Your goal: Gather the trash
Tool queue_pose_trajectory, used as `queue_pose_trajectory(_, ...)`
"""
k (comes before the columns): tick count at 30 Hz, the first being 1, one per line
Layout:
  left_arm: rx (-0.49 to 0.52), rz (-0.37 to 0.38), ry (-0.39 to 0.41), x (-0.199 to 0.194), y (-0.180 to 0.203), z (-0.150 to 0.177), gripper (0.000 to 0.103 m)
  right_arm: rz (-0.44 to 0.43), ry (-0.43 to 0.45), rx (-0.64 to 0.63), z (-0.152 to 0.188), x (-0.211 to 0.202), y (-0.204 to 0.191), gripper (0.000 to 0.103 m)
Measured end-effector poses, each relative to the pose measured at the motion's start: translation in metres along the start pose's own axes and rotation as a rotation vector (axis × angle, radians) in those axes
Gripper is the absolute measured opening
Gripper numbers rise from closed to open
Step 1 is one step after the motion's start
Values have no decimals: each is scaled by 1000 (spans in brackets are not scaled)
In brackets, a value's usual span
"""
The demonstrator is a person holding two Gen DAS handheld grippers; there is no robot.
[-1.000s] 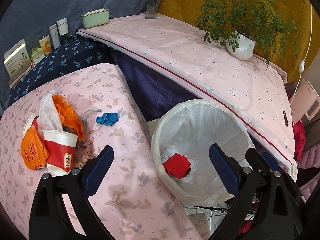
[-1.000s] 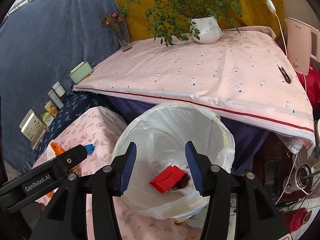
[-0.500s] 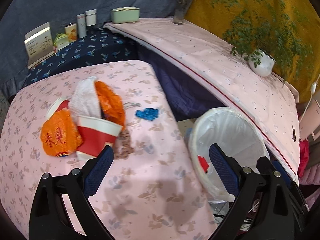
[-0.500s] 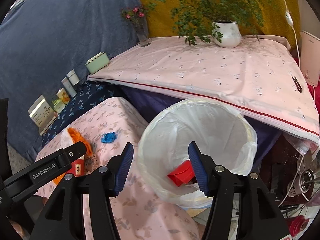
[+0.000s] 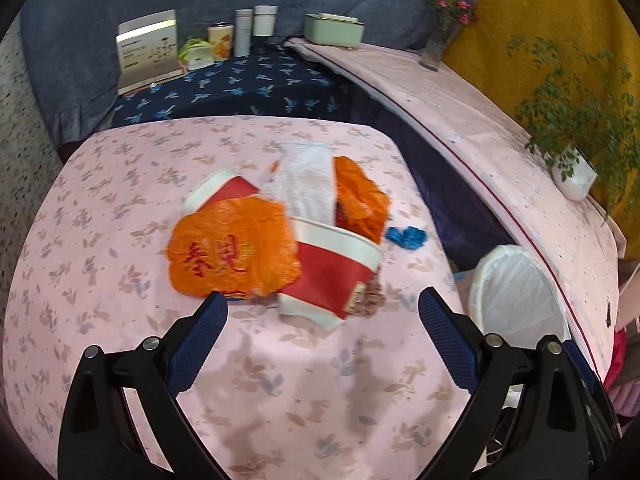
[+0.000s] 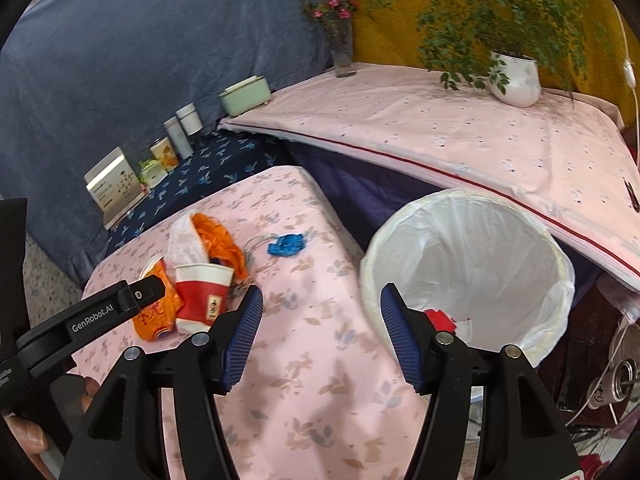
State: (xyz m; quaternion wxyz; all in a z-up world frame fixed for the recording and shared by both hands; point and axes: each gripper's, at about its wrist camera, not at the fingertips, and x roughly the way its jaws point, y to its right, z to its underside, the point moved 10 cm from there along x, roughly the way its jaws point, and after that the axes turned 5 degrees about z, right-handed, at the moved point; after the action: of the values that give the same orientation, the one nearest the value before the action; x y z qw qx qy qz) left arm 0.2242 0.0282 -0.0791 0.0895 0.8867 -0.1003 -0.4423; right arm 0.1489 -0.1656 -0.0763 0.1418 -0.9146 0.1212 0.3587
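Careful: both your left gripper and right gripper gape empty. Trash pile sits at 12 o'clock; grab the cup carelessly and loose wrappers spill short of the bin.

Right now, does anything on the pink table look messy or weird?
Yes. A red paper cup lies tipped over among crumpled orange wrappers, with brown crumbs spilled beside it. A blue scrap sits apart.
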Motion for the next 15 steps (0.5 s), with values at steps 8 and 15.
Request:
queue_pose_trajectory(8, -61, -52, 9, -2, -50, -1, 92, -44, -34, -62, 12, 11, -46, 63)
queue_pose_trajectory(15, -106, -89, 4, 2, -89, 2, 92, -76, -72, -97, 23, 28, -75, 63)
